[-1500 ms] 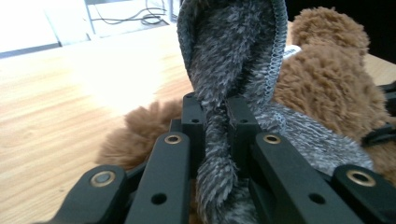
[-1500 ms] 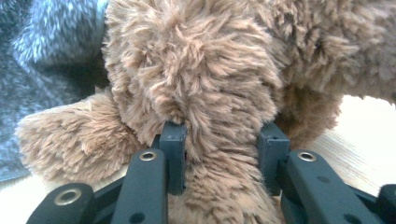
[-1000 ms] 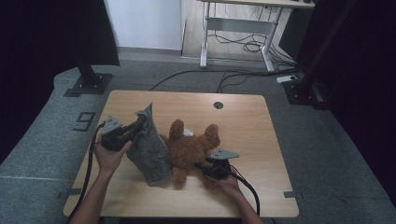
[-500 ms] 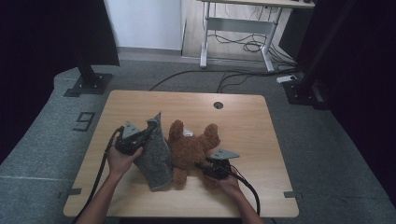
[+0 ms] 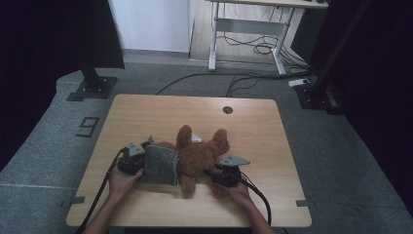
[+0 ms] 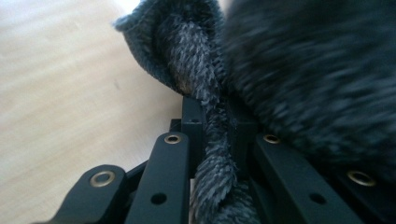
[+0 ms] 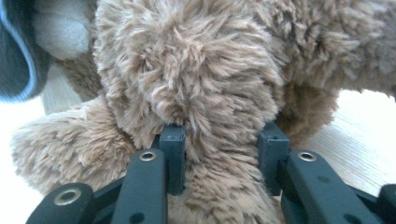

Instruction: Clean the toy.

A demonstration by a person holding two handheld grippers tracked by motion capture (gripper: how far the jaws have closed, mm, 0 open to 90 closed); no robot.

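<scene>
A brown teddy bear (image 5: 197,156) is seen laid on its back across the wooden bench (image 5: 146,112), pinned between the two hand-held grippers, while a grey knitted garment (image 5: 159,165) is drawn against its side. The garment is pinched by the left gripper (image 5: 142,161), a fold of the knit being clamped between the pressed-together jaws just ahead of the hand. A plush limb of the bear is squeezed by the right gripper (image 5: 218,171), whose jaws are closed on the fur directly in front of it.

Trouble could be expected at the narrow pinch on the knit: only a thin rolled edge is held, so it may be pulled free if the garment is dragged hard over the bear. The bear, gripped by one soft limb, could be twisted or slid toward the left gripper, and the garment's opening may be bunched shut rather than passed over the toy.

The overall layout, with the garment lying between the left gripper and the bear, is given by the high view. The bite on the rolled hem (image 6: 212,140) is revealed in the left gripper view, and the compressed limb (image 7: 219,154) between the jaws in the right gripper view.
</scene>
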